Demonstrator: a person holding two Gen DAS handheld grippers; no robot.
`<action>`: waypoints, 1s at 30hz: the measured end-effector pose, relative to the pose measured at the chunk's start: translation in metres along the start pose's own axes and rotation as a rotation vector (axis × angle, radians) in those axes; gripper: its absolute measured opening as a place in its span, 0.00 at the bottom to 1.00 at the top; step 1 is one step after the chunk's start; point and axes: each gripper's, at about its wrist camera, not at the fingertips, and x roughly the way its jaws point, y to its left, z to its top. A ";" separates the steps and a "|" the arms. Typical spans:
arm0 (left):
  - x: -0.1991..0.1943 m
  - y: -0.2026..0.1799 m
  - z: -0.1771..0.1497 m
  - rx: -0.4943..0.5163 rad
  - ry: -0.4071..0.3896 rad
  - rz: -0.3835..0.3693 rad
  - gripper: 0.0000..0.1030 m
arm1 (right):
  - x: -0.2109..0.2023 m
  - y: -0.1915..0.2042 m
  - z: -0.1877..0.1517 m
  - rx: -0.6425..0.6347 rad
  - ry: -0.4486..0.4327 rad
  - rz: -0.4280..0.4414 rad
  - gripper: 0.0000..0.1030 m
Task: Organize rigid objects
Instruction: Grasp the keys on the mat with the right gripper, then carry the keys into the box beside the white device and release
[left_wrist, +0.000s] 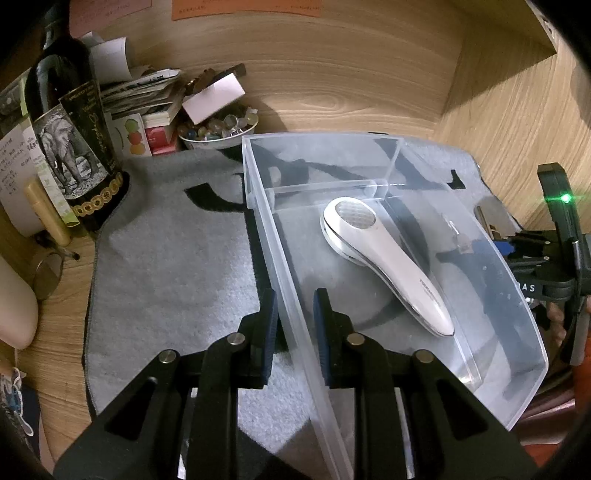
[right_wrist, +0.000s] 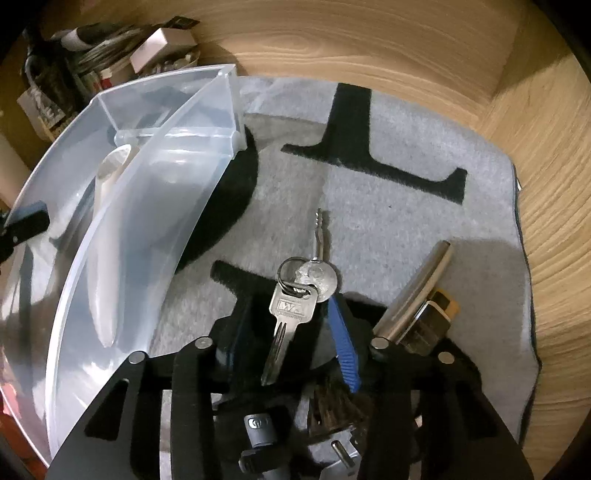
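A: The left claw (left_wrist: 294, 314) has its pads either side of the near left wall of the clear bin (left_wrist: 491, 266); a gap shows, so it straddles the wall and is not clamped. The white handheld device (left_wrist: 384, 266) already lies inside.

B: I'd hold that wall steady. The right claw (right_wrist: 288, 332) is spread wide around the keys (right_wrist: 299, 291) on the grey mat (right_wrist: 406, 229), just right of the bin, gripping nothing. Close on the ring where both keys meet, then lift.

A: The metal case (right_wrist: 417, 299) at far right is half hidden behind a finger, and the dark things nearest the camera I can't identify.
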 end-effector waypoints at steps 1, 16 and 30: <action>0.000 0.000 0.000 -0.003 0.000 -0.002 0.20 | 0.000 -0.001 0.000 0.009 -0.003 -0.001 0.28; -0.002 -0.003 -0.001 0.013 -0.010 0.017 0.15 | -0.025 0.005 0.004 -0.004 -0.105 -0.002 0.22; -0.003 -0.003 -0.001 0.009 -0.012 0.024 0.14 | -0.074 0.027 0.031 -0.022 -0.308 0.053 0.22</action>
